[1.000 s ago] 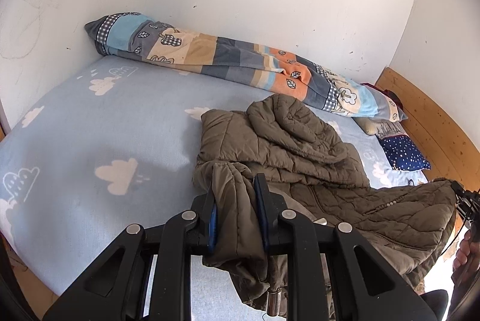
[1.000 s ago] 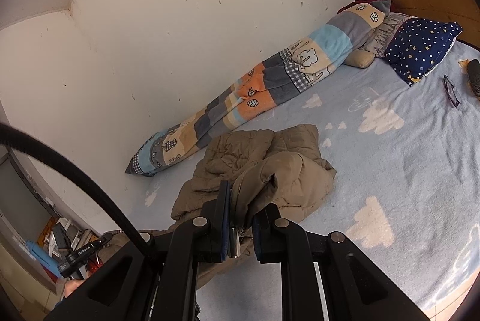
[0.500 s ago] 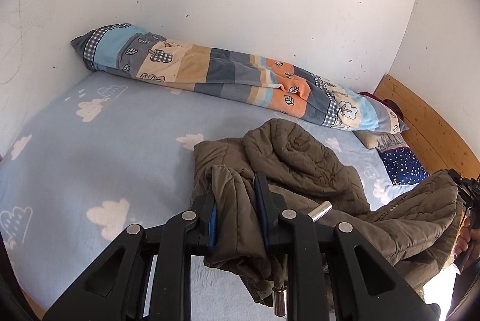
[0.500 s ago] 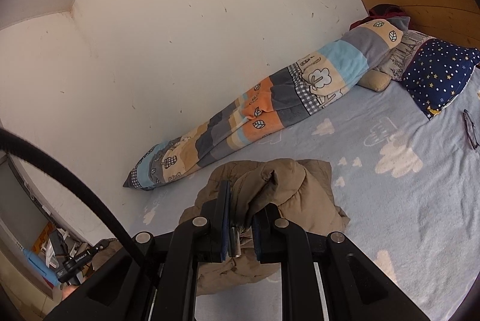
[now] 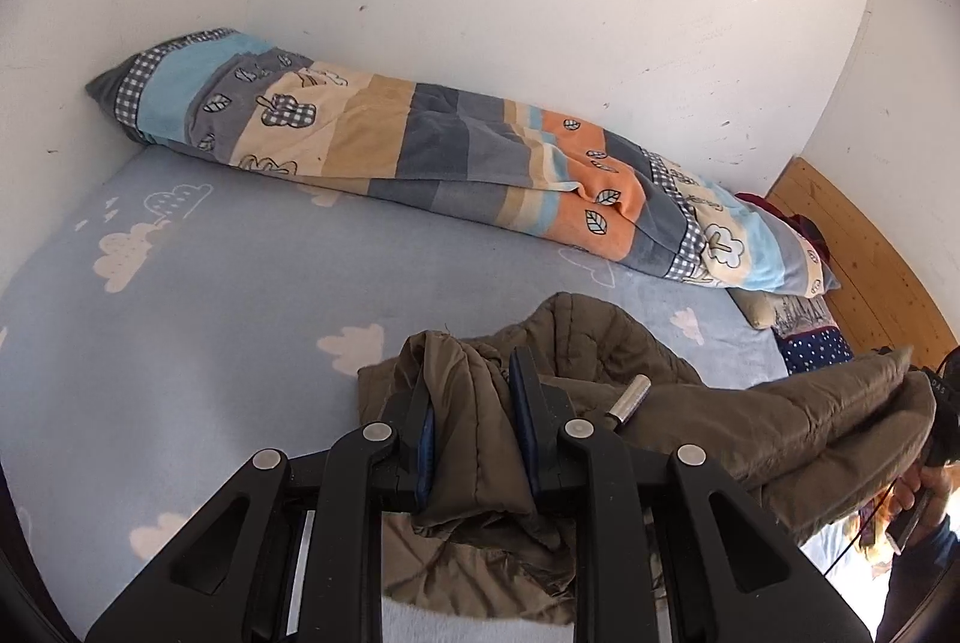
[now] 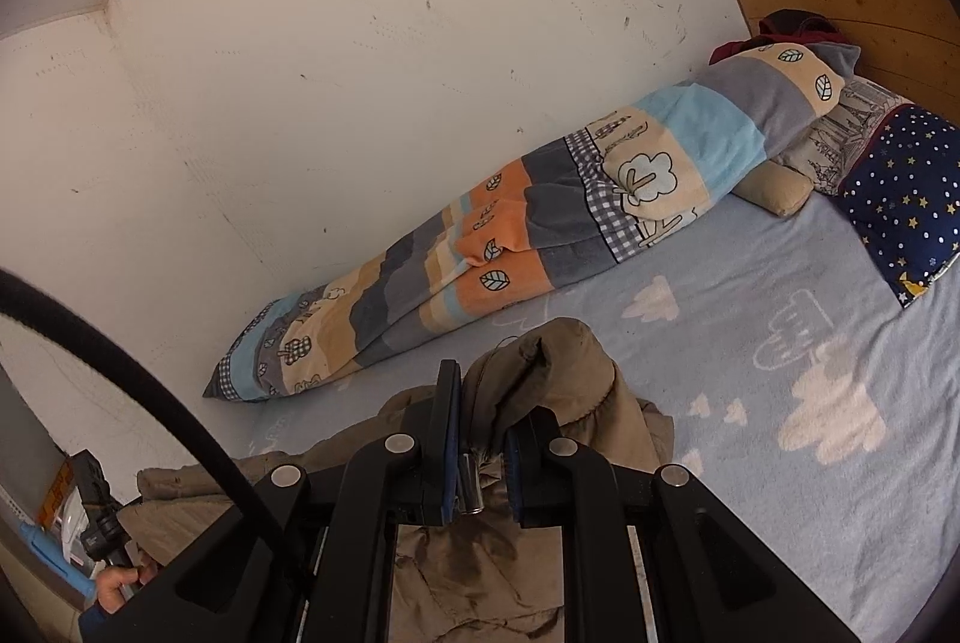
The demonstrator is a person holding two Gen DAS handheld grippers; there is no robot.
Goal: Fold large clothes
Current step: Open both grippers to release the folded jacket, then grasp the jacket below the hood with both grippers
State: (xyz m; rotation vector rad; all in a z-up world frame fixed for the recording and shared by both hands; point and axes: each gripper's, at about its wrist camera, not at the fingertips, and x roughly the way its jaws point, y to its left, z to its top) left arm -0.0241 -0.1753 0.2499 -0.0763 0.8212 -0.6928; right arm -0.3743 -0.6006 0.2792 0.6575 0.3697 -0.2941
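CHANGE: jacket (image 5: 606, 349) now carried farther over bed (image 5: 210, 331) toward striped blanket (image 5: 456, 163) | GRIP: left gripper (image 5: 471, 421) and right gripper (image 6: 480, 439) each clamp a padded edge | JACKET: stretched between them, near side, middle probably sagging | MEANING: fold-over under way.

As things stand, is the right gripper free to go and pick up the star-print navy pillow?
Probably not. The right gripper is shut on a fold of the olive jacket. The sheet toward the navy pillow looks bare, but the jacket would have to be released first.
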